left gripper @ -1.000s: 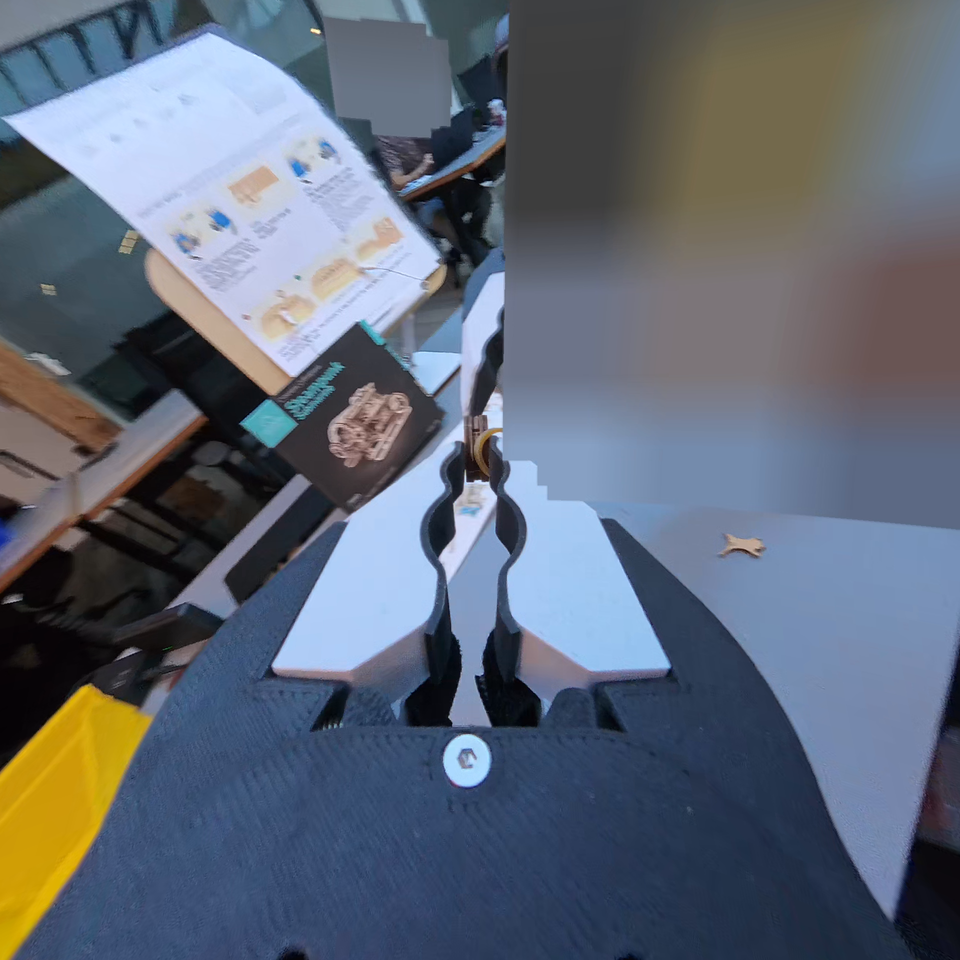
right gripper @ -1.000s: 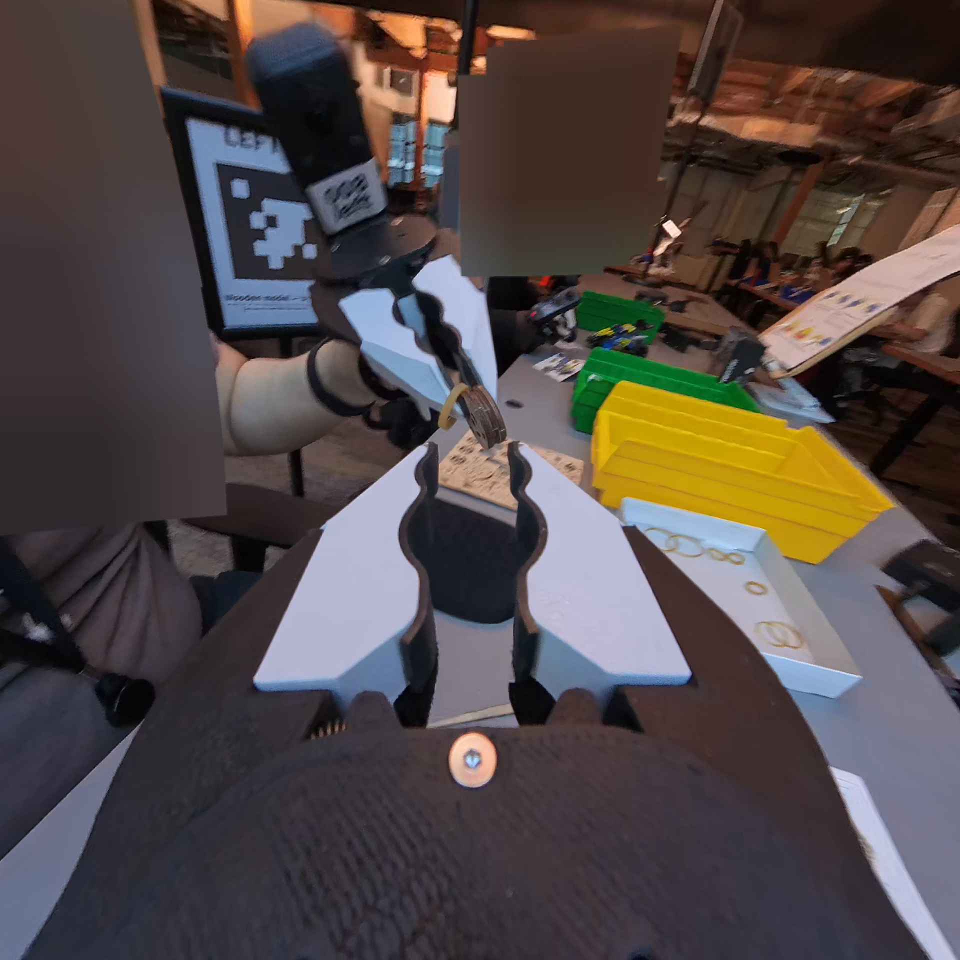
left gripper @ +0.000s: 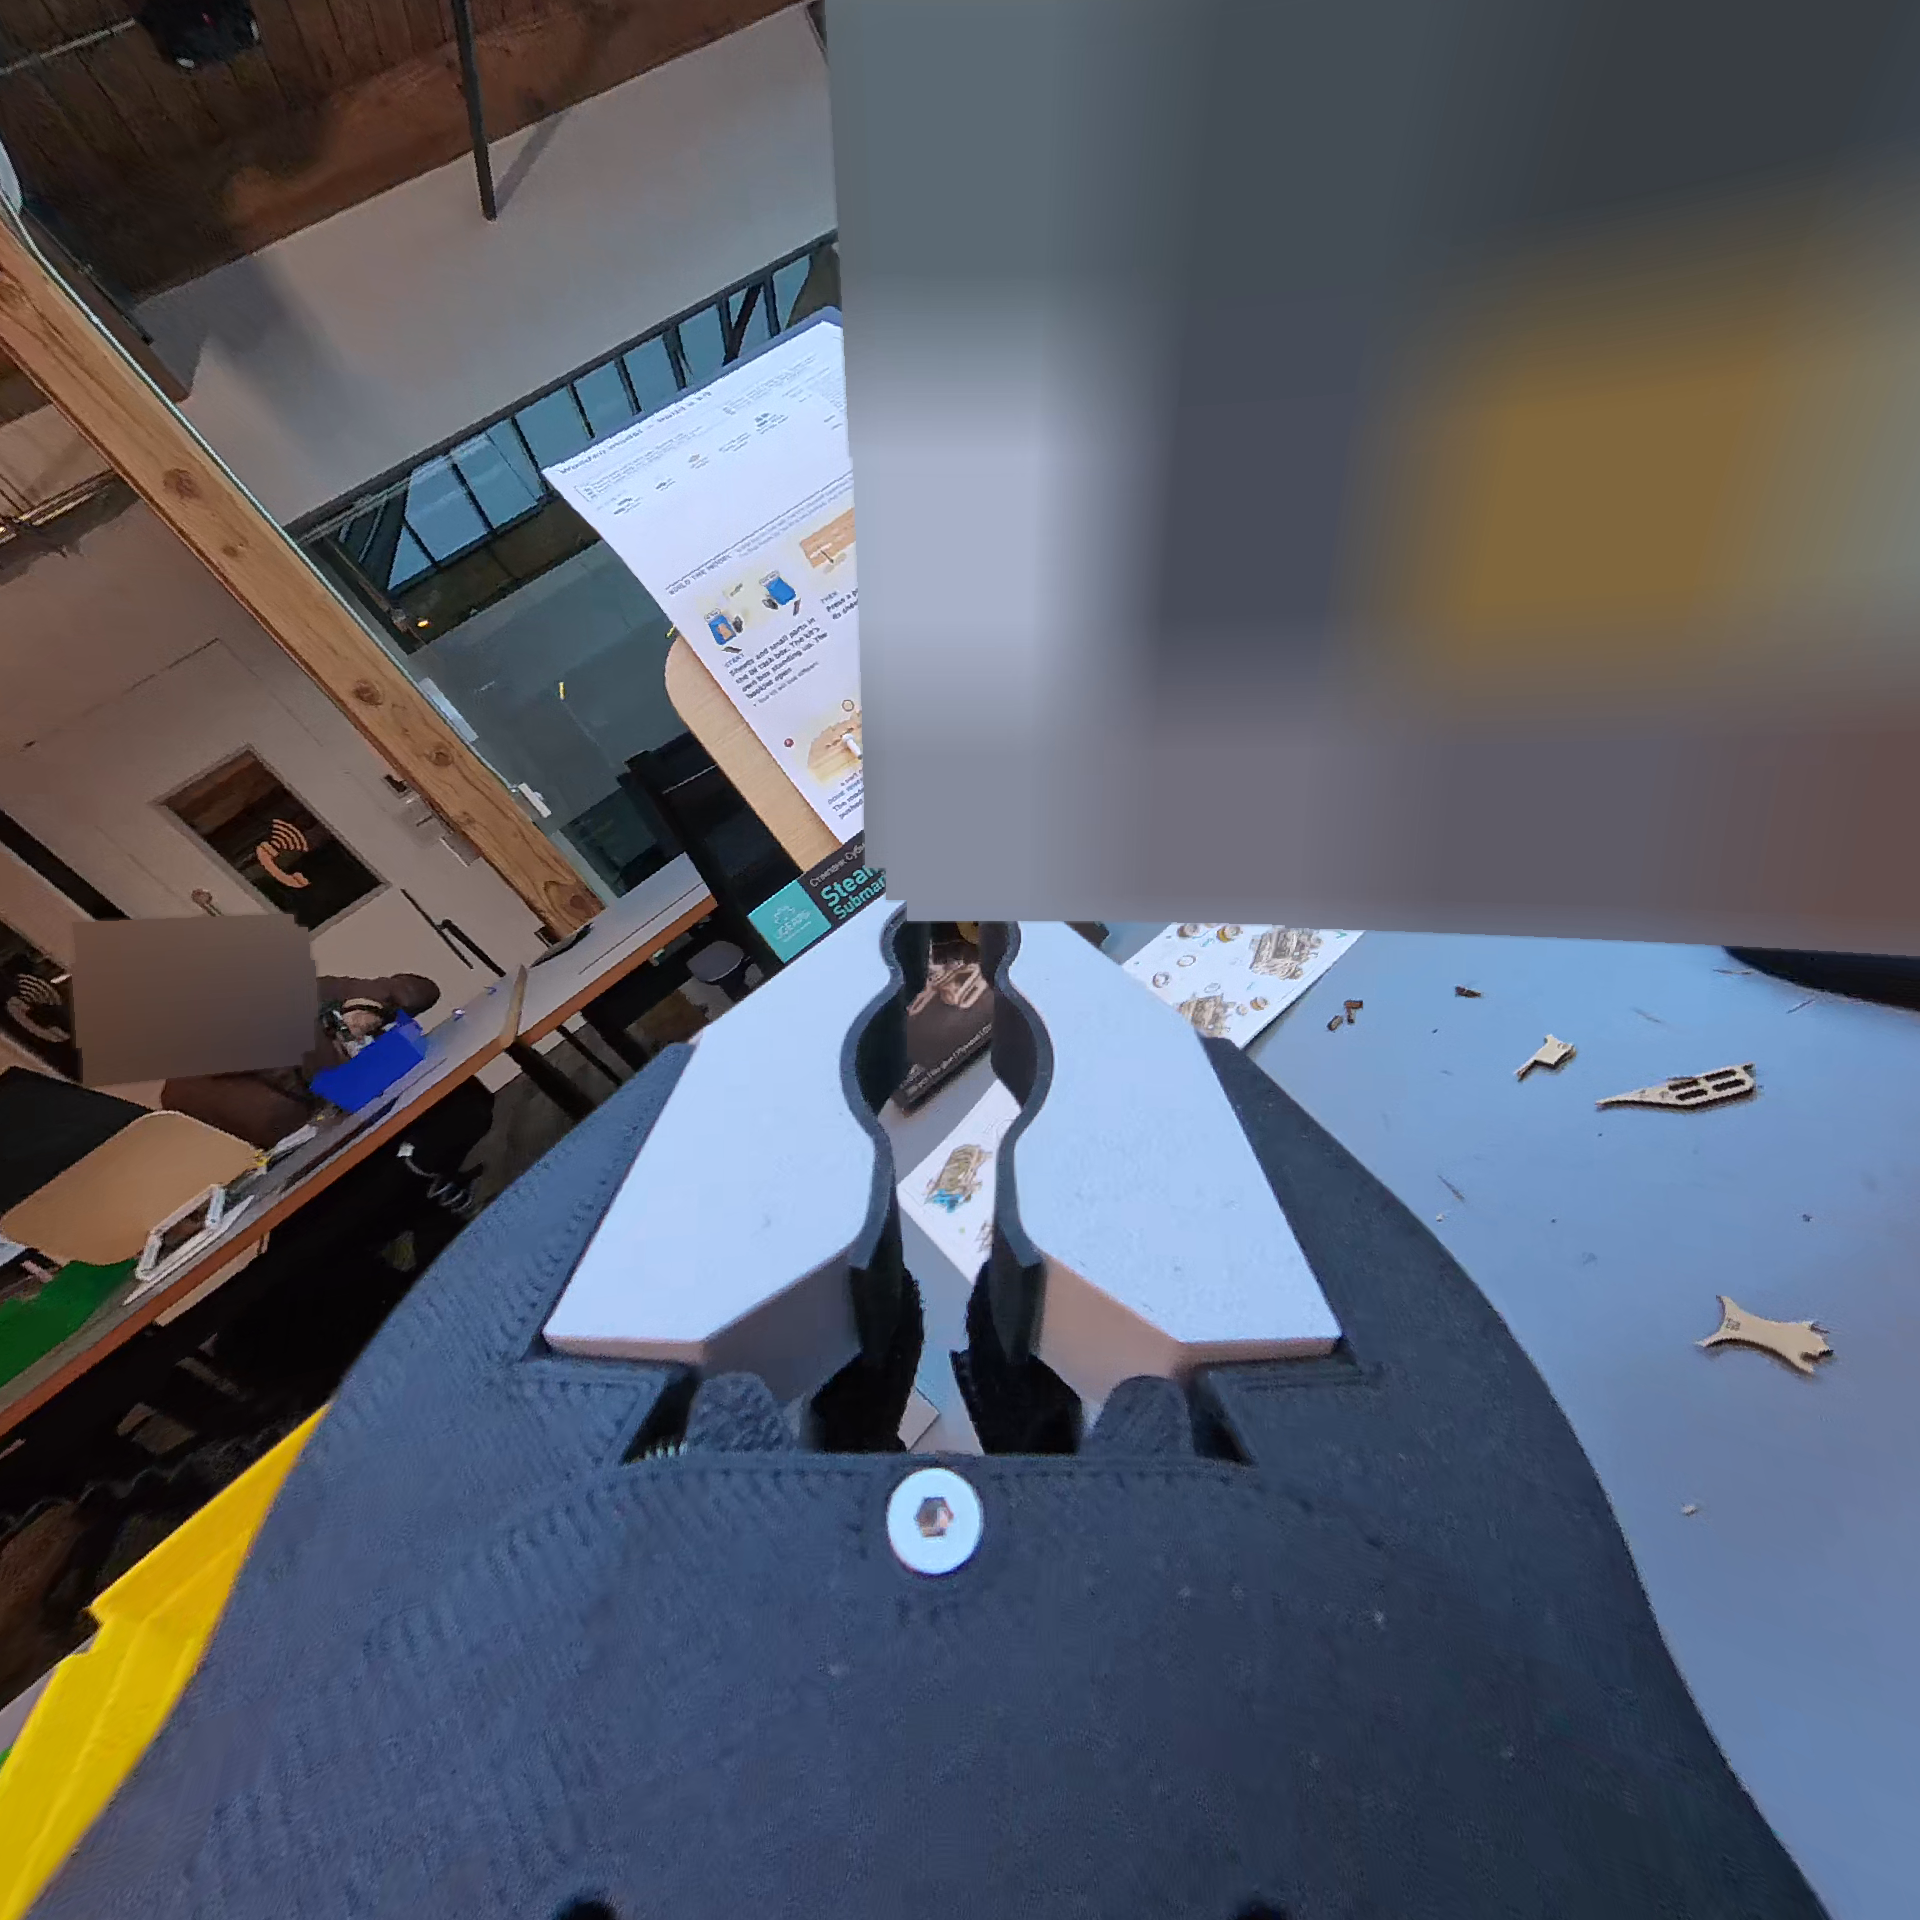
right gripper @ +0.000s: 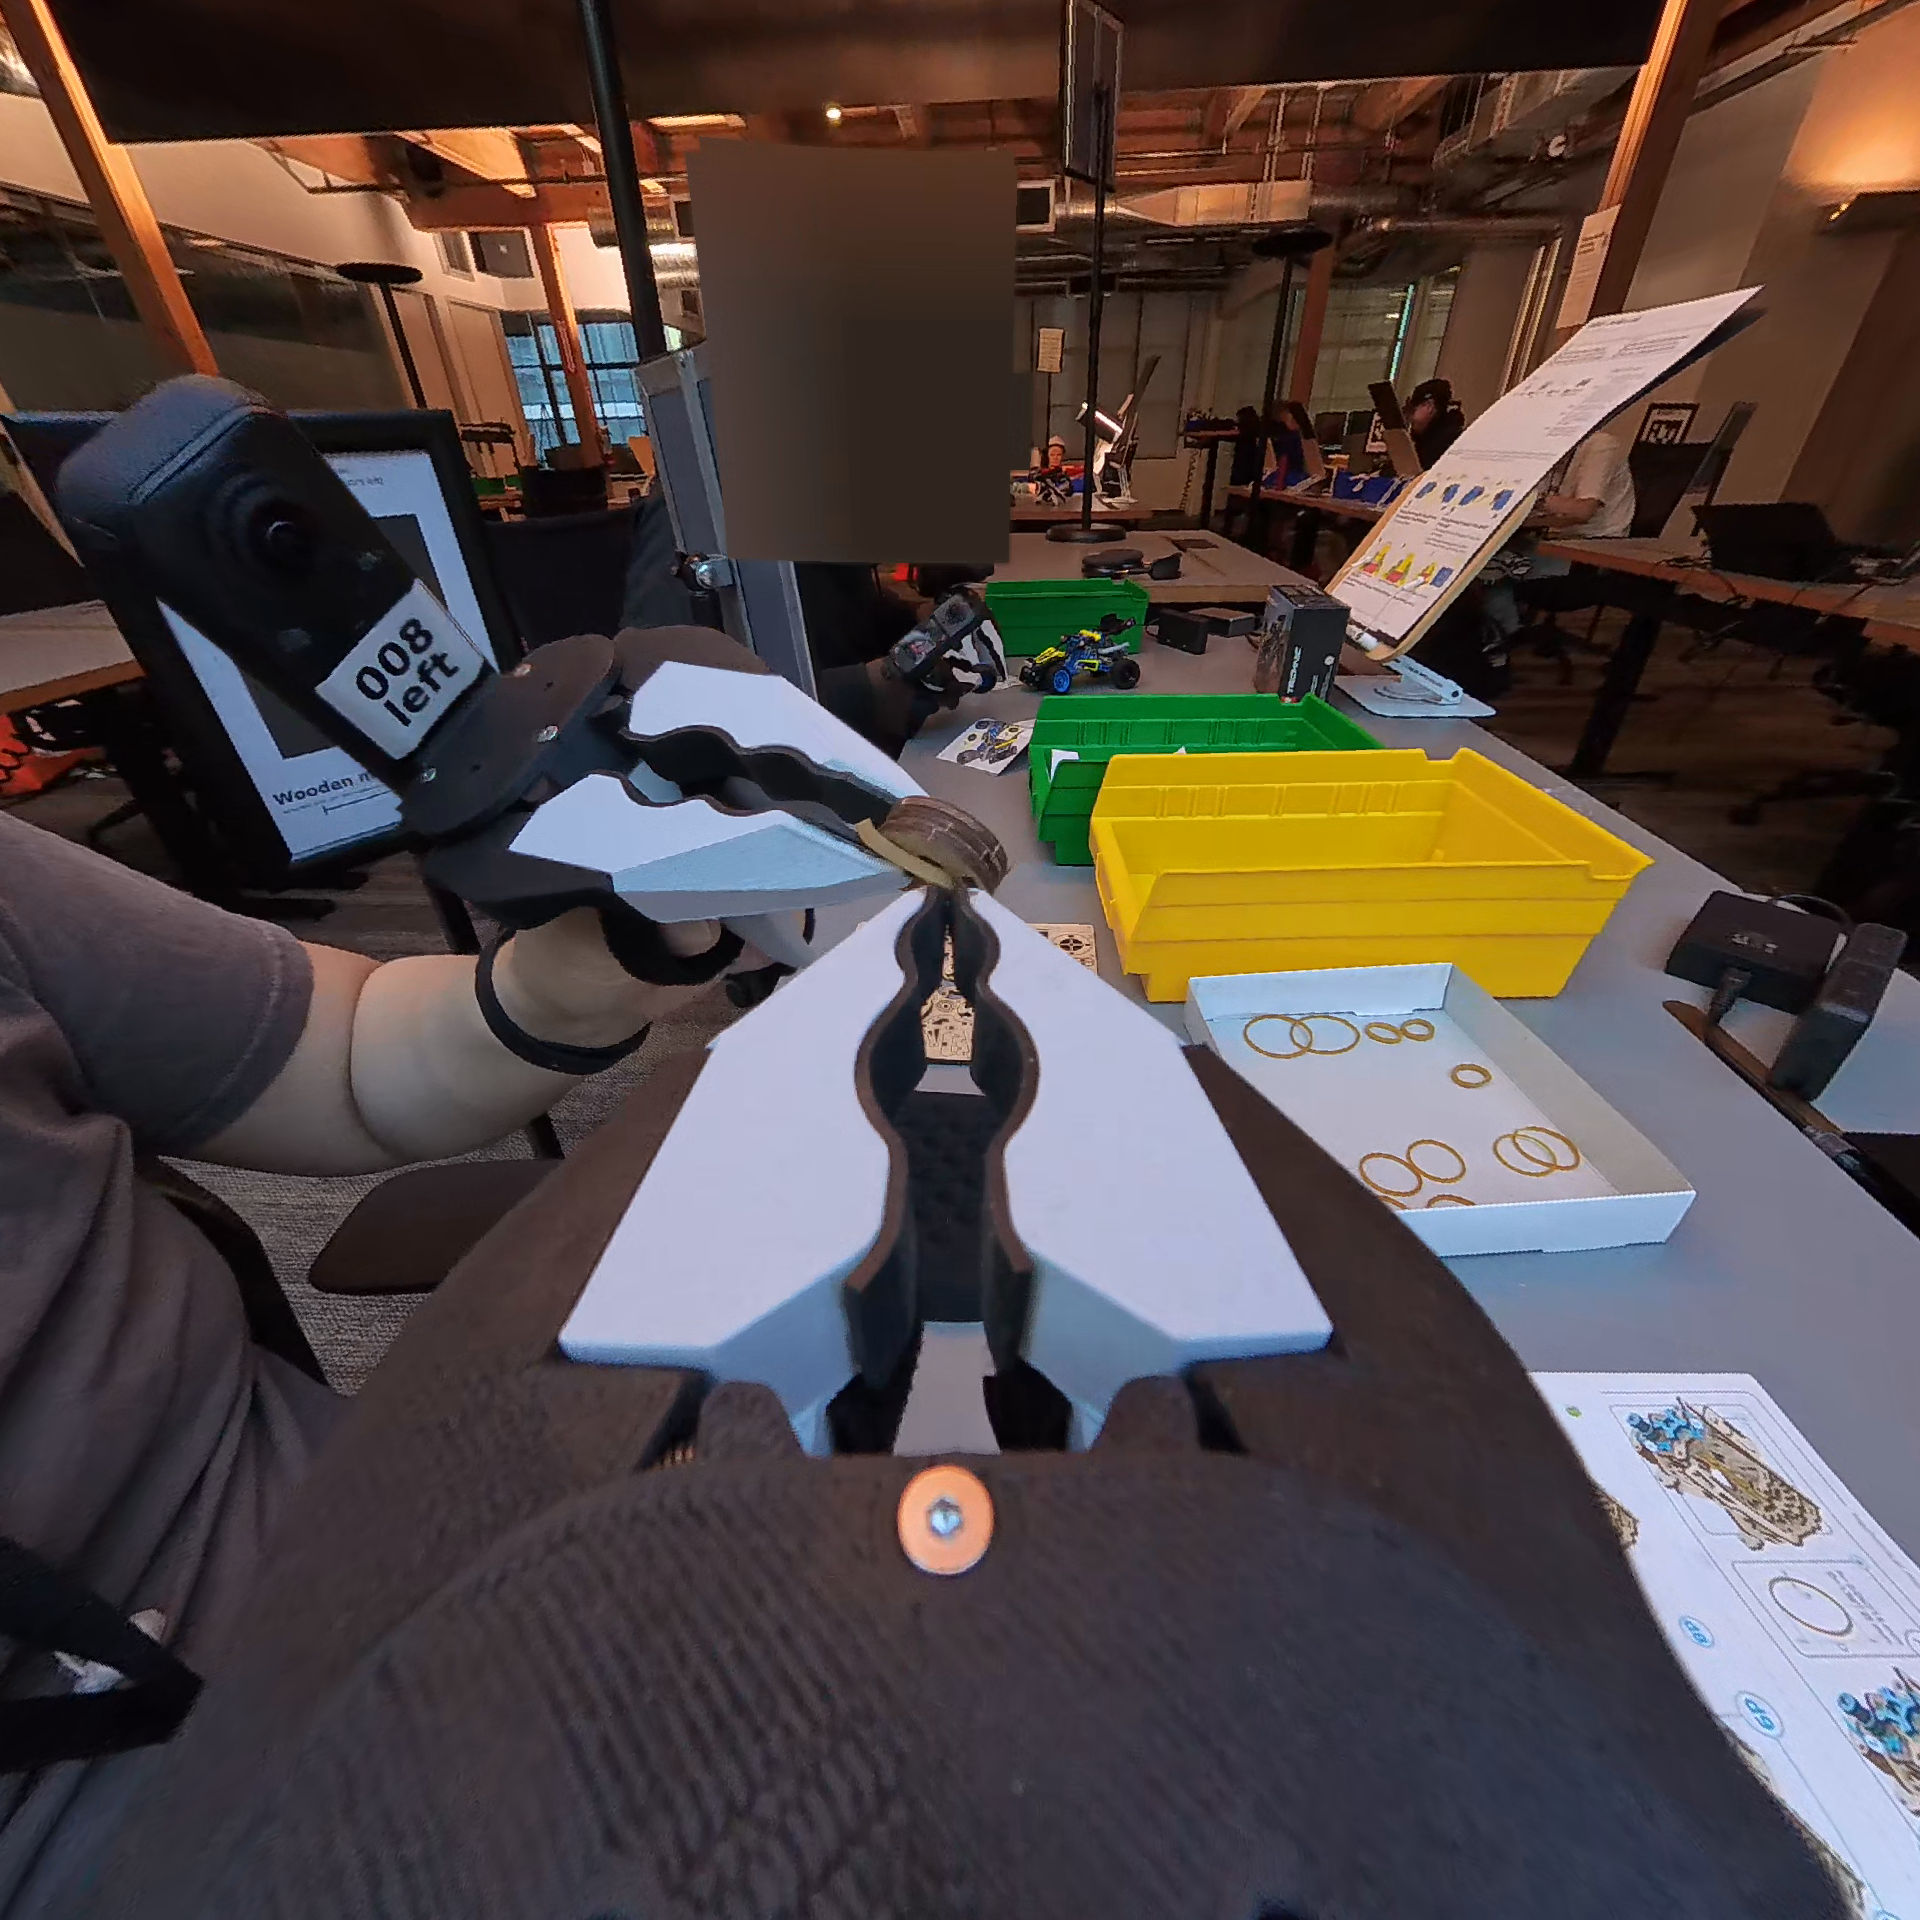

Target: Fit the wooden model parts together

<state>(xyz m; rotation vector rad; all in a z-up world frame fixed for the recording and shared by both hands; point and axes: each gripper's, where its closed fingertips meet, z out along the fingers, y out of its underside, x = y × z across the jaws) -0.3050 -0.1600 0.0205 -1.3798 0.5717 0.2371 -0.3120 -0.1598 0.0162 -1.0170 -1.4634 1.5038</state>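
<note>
You've got a smooth grey table (right gripper: 1714, 1299) here, with a glossy yellow plastic bin (right gripper: 1351, 883) toward its far edge and a shallow white cardboard tray (right gripper: 1621, 1205) of thin rubber bands (right gripper: 1299, 1035) just in front of it. Off the table's left edge, your left gripper (right gripper: 914, 847) comes in sideways from the left, tilted slightly down, clamped on a stacked wooden disc (right gripper: 951, 831) with a yellow band (right gripper: 904, 854) looped round it, held in the air. Your right gripper (right gripper: 951, 914) points straight ahead and a bit up, tips nearly together right under the disc. Whether they're pinching the band or anything else, can't tell. In the left wrist view, flat laser-cut wooden scraps (left gripper: 1766, 1340) lie scattered toward the table's right edge.
</note>
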